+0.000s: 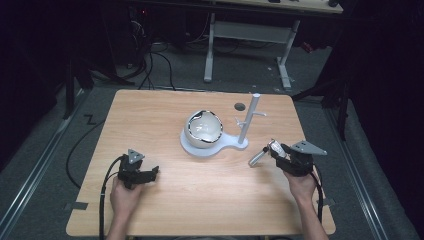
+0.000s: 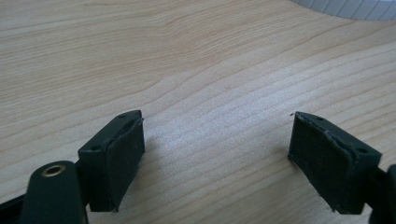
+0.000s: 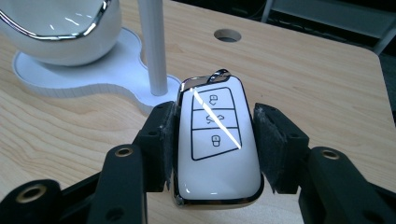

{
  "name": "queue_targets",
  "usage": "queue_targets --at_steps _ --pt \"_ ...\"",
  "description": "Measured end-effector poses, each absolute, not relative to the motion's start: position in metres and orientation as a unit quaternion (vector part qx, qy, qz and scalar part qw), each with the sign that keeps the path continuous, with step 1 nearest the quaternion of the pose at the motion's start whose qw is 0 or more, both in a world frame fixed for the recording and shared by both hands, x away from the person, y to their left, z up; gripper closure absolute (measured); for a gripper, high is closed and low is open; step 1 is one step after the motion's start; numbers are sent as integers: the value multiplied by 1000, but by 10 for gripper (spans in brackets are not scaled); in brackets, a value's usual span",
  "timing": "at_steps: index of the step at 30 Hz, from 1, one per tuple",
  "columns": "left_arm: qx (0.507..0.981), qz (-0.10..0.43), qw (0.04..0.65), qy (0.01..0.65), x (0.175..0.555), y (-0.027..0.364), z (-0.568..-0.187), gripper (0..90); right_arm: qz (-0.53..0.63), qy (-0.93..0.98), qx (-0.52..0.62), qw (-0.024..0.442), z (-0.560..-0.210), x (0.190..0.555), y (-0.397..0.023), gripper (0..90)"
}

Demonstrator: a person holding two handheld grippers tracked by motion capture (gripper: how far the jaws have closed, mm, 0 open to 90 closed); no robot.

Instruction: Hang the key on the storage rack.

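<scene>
The right tool (image 3: pixel 212 140) pinches a white key fob (image 3: pixel 217 140) across its width, one pad on each long side, with the button face up and the chrome ring end pointing away from the hand. In the high view the right tool (image 1: pixel 280 152) is above the worktop (image 1: pixel 165 205) near its right edge, and the fob (image 1: pixel 261 154) projects from it toward the worktop's centre, long axis running roughly right to left and tipped slightly down. That axis points at the white stand (image 1: pixel 214 145) near the middle of the worktop: a flat base carrying a glossy white bowl (image 1: pixel 203 129) and, on the lobe nearer the right tool, an upright post with side pegs (image 1: pixel 248 117). The post lies just ahead of the fob's ring end, so a hanging or placing move, if intended, probably falls to the right hand. The left tool (image 1: pixel 145 175), jaws spread and empty, rests low near the front-left of the worktop, farther from the stand.
</scene>
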State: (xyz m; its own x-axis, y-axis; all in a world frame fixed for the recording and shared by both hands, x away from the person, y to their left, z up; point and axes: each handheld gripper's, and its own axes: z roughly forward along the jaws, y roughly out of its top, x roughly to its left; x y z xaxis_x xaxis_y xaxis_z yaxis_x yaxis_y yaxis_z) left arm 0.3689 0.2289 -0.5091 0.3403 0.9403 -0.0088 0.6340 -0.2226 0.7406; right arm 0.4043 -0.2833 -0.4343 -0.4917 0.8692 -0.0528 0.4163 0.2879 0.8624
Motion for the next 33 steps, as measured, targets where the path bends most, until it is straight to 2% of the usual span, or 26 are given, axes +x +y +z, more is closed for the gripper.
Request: queue_targets --at_steps 33 --pt "747 229 334 527 369 229 -509 187 468 739 402 270 -394 396 -286 509"
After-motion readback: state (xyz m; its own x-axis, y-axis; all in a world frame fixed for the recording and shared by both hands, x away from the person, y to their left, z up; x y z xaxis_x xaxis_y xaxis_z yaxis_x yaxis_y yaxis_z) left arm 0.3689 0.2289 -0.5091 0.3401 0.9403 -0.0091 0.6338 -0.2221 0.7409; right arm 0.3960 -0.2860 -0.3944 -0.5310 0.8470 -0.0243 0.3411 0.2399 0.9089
